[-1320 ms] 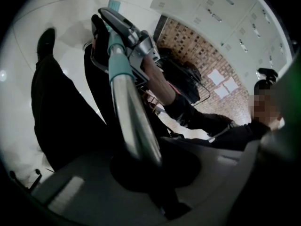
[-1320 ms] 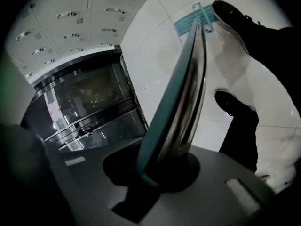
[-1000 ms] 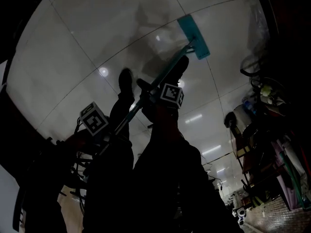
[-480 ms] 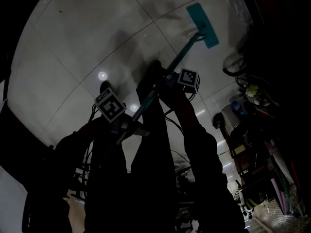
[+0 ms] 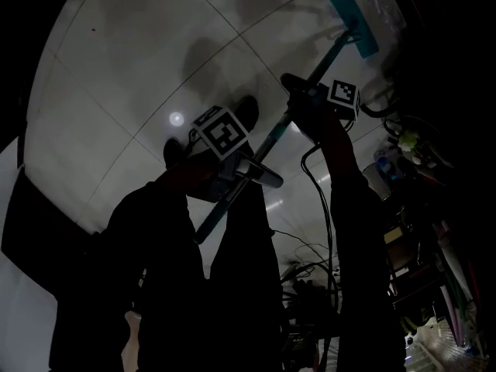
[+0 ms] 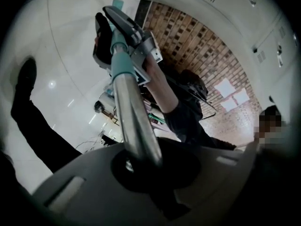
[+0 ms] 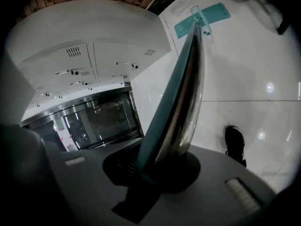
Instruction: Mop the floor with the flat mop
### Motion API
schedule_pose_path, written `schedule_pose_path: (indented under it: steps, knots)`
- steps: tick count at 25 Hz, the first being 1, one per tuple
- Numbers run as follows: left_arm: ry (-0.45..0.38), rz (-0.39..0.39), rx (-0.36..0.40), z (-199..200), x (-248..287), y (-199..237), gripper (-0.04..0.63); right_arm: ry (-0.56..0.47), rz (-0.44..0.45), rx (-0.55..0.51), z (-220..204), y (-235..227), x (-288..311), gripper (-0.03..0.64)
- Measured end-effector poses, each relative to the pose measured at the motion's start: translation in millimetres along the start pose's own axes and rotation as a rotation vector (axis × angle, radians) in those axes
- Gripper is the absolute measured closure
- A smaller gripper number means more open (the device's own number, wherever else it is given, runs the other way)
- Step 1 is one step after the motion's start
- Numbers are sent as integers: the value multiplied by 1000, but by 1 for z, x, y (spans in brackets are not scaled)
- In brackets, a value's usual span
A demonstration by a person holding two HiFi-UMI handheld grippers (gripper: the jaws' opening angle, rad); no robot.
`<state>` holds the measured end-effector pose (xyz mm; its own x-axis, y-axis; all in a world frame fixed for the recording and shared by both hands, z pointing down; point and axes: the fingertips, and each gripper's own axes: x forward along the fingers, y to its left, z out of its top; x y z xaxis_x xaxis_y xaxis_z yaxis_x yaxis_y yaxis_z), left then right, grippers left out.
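Mop head (image 5: 353,22), teal and flat, lies on the pale tiled floor (image 5: 116,68) near its far edge, close to white lockers (image 7: 94,60). Metal handle (image 5: 271,134) slants back from it toward the person. Left gripper (image 5: 236,178) is clamped on the handle's near end, and the right gripper (image 5: 306,91) is clamped further along toward the head.

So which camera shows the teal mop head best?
The right gripper view: the mop head lies nearly whole and bright on the floor beyond the pole. The head view shows it small and dim; the left gripper view shows mainly the pole.
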<state>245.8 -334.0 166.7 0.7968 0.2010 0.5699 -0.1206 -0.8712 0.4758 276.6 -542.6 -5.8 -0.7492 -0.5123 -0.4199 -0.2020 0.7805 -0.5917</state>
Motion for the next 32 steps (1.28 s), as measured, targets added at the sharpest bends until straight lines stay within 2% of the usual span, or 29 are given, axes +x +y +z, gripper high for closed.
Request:
schedule_pose_path:
  steps: [5,8,10,12,16,19,20,24,27,32]
  knots:
    - [15,28,17,-18,-6,6,578,-8,-5,-23,-15,2,3,538]
    - [39,76,24,-58,-24,17,580,-21,-7,-50,-49,4,12,538]
    - [51,57,37,-87,-33,25,580,-16,4,-43,-80,3,23,538]
    - [59,48,42,-121,-44,36,580,-7,7,-34,-116,-2,36,538]
    - [57,51,-11,-212,-77,62,578,7,6,-17,-211,-15,73,538]
    - [48,46,65,-268,-100,90,574,33,9,-17,-278,-26,103,538]
    - [43,49,60,-288,-108,99,574,42,8,-16,-300,-31,113,538]
    - [7,36,-32,-369,-143,121,573,81,2,6,-390,-46,158,538]
    - [-13,15,-47,-419,-167,137,568,101,-1,28,-449,-55,188,538]
    - [-4,3,-75,-490,-193,157,566,143,14,11,-523,-56,231,538]
